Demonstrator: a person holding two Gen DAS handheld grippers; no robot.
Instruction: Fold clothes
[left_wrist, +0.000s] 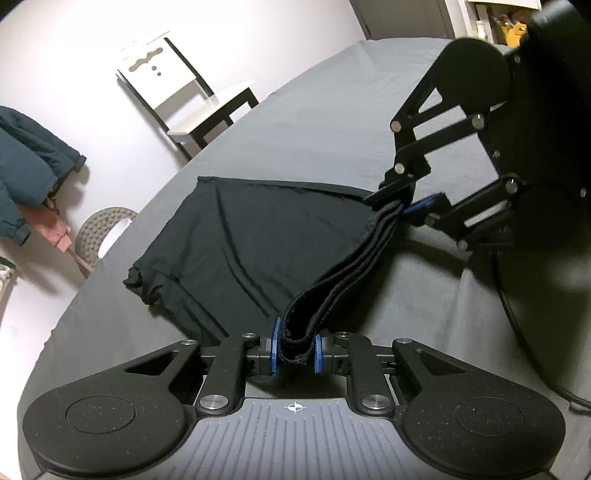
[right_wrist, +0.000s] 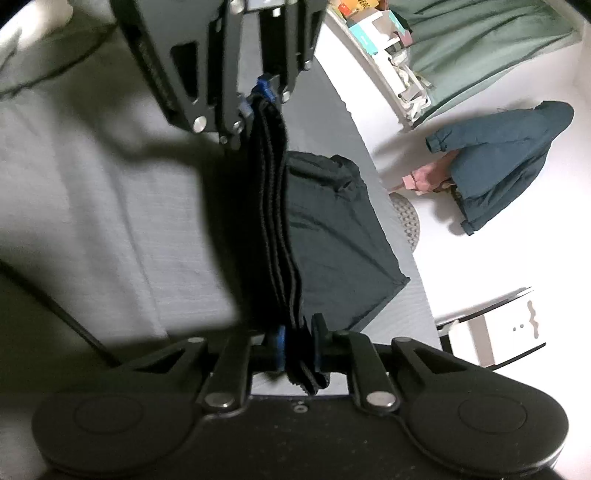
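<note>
Now both grippers are pinching the black garment's (left_wrist: 236, 236) waistband (left_wrist: 347, 266) — the left gripper (left_wrist: 294, 350) is closing its fingers on one end, the right gripper (left_wrist: 410, 205) on the other, the band taut between them. The rest is trailing flat on the grey-covered bench (left_wrist: 314, 110), reaching toward its far edge. Likely a fold is in hand; next — carry the band over the lying cloth, edges matched, then release.

Teal jacket (left_wrist: 26, 173) cut by left edge, chair (left_wrist: 192, 99) top washed out, shelf clutter (right_wrist: 384, 40) too blurred to identify, right gripper (left_wrist: 410, 206) body cropped at right edge.
</note>
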